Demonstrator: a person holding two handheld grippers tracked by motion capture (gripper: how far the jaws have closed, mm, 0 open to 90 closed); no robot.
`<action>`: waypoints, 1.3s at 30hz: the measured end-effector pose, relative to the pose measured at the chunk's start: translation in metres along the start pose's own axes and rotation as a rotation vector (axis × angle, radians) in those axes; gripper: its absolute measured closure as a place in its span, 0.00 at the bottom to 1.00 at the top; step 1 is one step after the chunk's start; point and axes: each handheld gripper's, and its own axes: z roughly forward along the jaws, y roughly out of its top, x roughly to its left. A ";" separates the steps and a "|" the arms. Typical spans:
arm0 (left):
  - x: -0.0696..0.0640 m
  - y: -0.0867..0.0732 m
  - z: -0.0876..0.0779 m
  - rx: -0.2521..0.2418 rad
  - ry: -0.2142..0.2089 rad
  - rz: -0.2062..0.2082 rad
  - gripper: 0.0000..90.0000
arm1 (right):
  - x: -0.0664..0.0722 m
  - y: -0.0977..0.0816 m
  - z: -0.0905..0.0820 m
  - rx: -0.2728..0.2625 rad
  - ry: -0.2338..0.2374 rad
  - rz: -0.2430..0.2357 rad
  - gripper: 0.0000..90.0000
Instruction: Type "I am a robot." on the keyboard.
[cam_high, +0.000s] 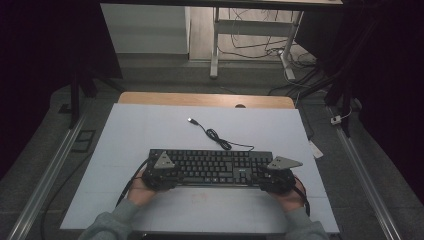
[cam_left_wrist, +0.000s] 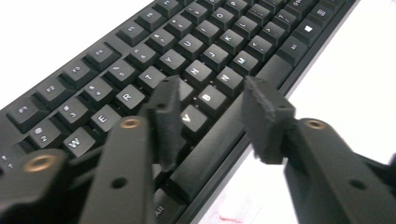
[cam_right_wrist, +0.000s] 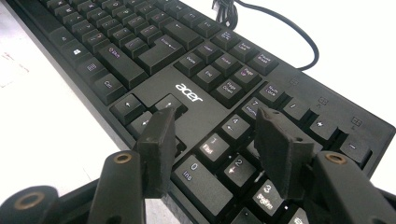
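Observation:
A black Acer keyboard (cam_high: 215, 167) lies across the near half of a white mat (cam_high: 145, 130). Its cable (cam_high: 216, 136) curls away toward the far side and ends in a loose USB plug (cam_high: 191, 120). My left gripper (cam_high: 161, 175) hangs over the keyboard's left end. In the left gripper view its jaws (cam_left_wrist: 212, 100) stand apart above the V and B keys and the space bar (cam_left_wrist: 224, 140), with nothing between them. My right gripper (cam_high: 276, 178) is over the right end, jaws (cam_right_wrist: 215, 126) apart above the number pad (cam_right_wrist: 224, 154) and the arrow keys, gripping nothing.
The mat covers a wooden table whose far edge (cam_high: 205, 99) shows beyond it. Metal rails (cam_high: 47, 175) run along both sides on the floor. Behind the table stand desk legs (cam_high: 215, 50) and tangled floor cables (cam_high: 260, 47). A faint red mark (cam_left_wrist: 224, 217) is on the mat near the keyboard's front.

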 end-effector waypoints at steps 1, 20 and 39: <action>-0.001 0.000 0.000 0.002 -0.005 0.004 0.72 | 0.000 0.000 0.000 0.003 -0.001 -0.002 0.54; -0.007 0.000 0.012 0.043 -0.022 0.040 0.99 | 0.000 0.000 0.000 0.002 0.001 0.000 0.54; 0.010 0.002 -0.021 -0.079 0.022 -0.030 0.99 | 0.000 0.000 0.000 -0.009 0.005 0.001 0.54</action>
